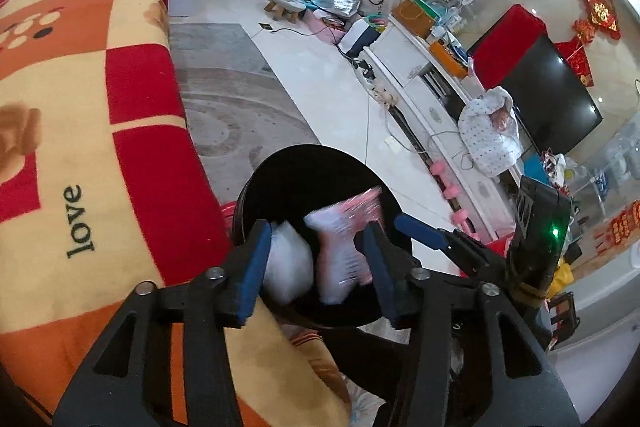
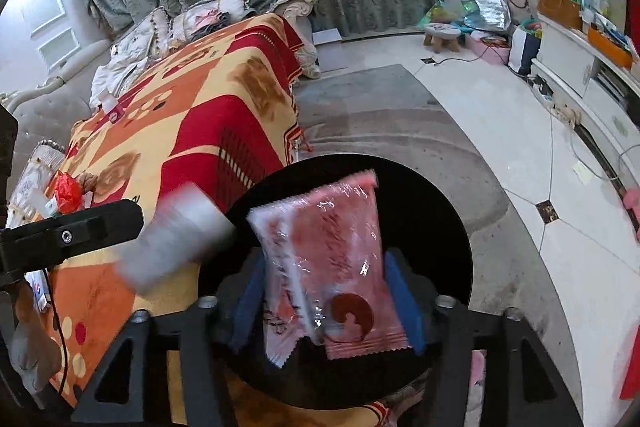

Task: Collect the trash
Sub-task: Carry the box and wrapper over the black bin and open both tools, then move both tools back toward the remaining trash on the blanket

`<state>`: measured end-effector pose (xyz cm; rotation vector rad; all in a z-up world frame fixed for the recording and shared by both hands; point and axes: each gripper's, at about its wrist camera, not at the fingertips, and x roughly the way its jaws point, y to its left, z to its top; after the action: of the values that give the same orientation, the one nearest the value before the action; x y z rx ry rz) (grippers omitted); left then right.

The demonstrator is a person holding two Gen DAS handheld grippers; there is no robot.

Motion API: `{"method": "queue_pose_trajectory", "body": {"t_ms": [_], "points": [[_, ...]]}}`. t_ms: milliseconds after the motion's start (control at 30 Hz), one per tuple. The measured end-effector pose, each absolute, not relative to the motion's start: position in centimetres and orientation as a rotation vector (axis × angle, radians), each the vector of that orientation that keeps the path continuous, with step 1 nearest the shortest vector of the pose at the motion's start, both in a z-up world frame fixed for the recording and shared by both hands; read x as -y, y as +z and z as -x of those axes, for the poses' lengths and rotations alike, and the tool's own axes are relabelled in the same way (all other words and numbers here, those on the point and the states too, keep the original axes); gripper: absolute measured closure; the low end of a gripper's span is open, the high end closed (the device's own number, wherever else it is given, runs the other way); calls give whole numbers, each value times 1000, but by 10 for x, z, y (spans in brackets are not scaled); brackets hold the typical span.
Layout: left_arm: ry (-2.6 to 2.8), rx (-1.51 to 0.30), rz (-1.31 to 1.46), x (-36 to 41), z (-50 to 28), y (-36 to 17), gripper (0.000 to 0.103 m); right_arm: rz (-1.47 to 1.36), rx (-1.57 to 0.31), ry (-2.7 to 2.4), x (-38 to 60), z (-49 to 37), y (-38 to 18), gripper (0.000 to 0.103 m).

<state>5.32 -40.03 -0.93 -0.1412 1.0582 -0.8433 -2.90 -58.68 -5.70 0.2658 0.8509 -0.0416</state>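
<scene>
Pink snack wrapper (image 2: 332, 267) (crinkled, glossy) between the right jaws; blurred white wrapper (image 1: 286, 267) between the left; black bin (image 1: 296, 179) beneath both.

A motion-blurred whitish wrapper (image 2: 176, 235), perhaps falling, hides the bin's rim.

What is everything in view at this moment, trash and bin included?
bin: one, black, beside the blanket, under both claws
pink wrapper: one, pink, loose between the right claw pads, over the bin
white wad: one, white, between the left claw pads
red scrap: one, red, on the blanket
blanket: one, red, orange, yellow
rug: one, grey, floor
television: one, black, on white cabinet
left claw: black, blue pads, open
right claw: black, blue pads, open
</scene>
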Motion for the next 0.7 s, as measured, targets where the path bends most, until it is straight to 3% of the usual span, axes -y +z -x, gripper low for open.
{"method": "queue_pose_trajectory", "body": {"t_ms": [67,700], "points": [[-837,-1056,127,398,-52,-9,54,-270,-849,-37,587,28,-57,34],[-558,-992,21,314,-35,1,54,-158,-775,44,516,28,-29,34]]}}
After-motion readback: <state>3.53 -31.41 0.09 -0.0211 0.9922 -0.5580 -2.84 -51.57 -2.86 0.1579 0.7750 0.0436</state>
